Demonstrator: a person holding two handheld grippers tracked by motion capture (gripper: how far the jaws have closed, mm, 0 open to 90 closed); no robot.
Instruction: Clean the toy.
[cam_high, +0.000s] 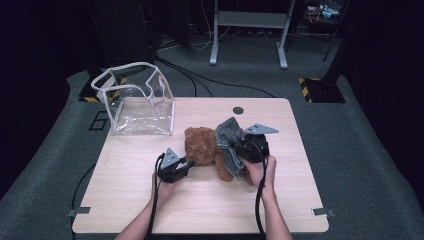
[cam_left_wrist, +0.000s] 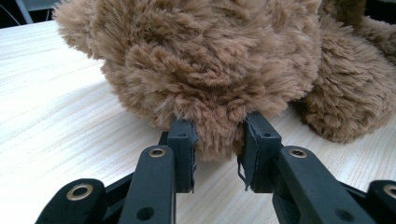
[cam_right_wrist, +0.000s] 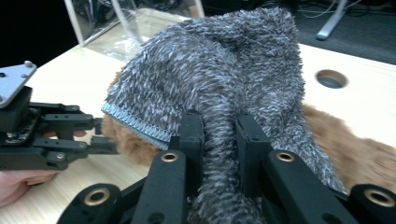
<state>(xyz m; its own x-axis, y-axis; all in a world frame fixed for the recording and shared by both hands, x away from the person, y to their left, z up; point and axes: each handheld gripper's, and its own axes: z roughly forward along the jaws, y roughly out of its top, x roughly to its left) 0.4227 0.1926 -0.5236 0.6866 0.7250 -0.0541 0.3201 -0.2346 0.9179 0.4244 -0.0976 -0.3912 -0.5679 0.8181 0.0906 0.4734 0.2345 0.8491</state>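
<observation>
Your left tongs clamped the teddy's fur, right tongs pinched the grey hat; thin grips, so either could've slipped under tension.

We cannot make out the shaggy brown plush bear whole: the fuzzy grey knitted garment covers its right part in the high view, and the left gripper view crops it at the top and right edges. The garment's lower end runs off the right gripper view's bottom edge.
</observation>
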